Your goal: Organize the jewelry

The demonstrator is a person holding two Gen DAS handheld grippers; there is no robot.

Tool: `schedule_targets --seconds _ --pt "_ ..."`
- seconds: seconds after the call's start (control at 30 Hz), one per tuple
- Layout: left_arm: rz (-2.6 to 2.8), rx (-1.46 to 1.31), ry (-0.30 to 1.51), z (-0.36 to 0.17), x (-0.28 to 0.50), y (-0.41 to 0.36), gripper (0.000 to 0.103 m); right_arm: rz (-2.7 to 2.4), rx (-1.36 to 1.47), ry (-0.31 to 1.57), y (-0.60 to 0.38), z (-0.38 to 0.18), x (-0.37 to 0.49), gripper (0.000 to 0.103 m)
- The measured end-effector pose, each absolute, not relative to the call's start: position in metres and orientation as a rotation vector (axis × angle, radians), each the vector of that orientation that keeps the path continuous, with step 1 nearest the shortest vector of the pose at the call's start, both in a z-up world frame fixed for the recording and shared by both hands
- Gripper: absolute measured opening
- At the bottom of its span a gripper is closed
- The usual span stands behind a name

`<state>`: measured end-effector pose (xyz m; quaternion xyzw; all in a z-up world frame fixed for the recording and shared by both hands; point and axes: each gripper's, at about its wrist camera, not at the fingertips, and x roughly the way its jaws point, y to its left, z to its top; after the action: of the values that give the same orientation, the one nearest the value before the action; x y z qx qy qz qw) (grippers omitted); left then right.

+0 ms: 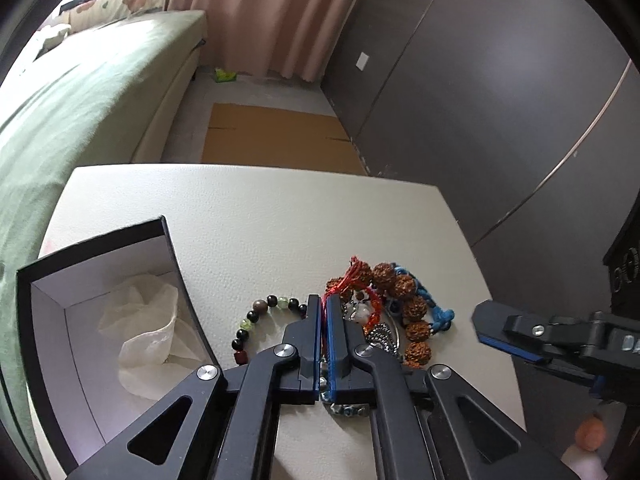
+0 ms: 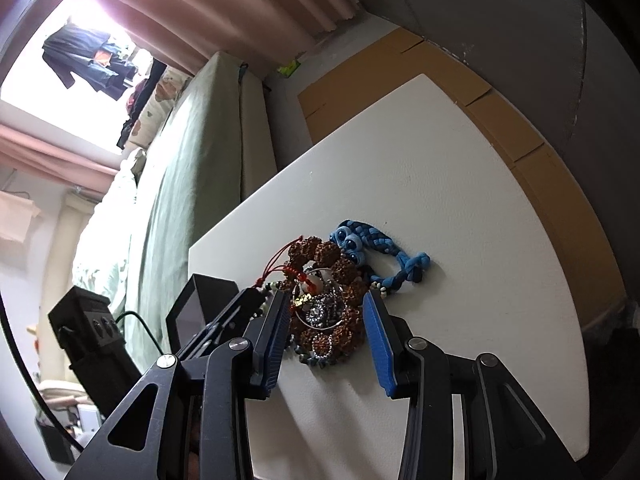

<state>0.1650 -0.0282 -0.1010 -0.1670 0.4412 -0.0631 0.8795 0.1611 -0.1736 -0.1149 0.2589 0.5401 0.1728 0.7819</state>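
- Two tools work over a white table (image 1: 256, 208), which stands beside a bed (image 1: 80, 92) with a green cover.
- An open black box (image 1: 80, 320) with a white lining sits at the table's left edge in the left wrist view; crumpled white tissue (image 1: 144, 332) lies inside it.
- The left tool (image 1: 325, 304) has its jaws pinched together, with a thin red cord (image 1: 325, 312) caught between the blue pads, at the left edge of the jewelry pile (image 1: 384, 312).
- The right tool (image 2: 326, 308) holds its jaws partly apart, one on each side of the pile, and whether the pads touch it cannot be told.
- The pile lies near the table's middle: brown knobbly seed beads (image 1: 404, 292), a blue braided cord bracelet (image 2: 384, 248), silver sparkly pieces (image 2: 320, 312) and red thread.
- A bracelet of dark and green round beads (image 1: 260, 316) lies between the box and the pile, just left of the left tool.
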Motion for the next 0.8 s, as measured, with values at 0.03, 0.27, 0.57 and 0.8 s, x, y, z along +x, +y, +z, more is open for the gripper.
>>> schedule_targets --seconds 0.03,0.27,0.57,0.8 --pt "-0.137 -0.354 0.911 -0.099 0.163 -0.027 0.001 0.370 0.555 1.170 -0.172 -0.116 0.162 0.040" --pt "-0.162 -0.425 0.869 -0.081 0.154 -0.006 0.001 0.360 0.514 1.192 -0.156 -0.123 0.166 0.040" --pt "-0.150 -0.484 0.809 -0.060 0.137 0.029 0.001 0.344 0.395 1.203 -0.117 -0.129 0.174 0.040" --pt "-0.142 -0.515 0.792 -0.054 0.125 0.050 0.001 0.300 0.328 1.245 -0.100 -0.141 0.178 0.023"
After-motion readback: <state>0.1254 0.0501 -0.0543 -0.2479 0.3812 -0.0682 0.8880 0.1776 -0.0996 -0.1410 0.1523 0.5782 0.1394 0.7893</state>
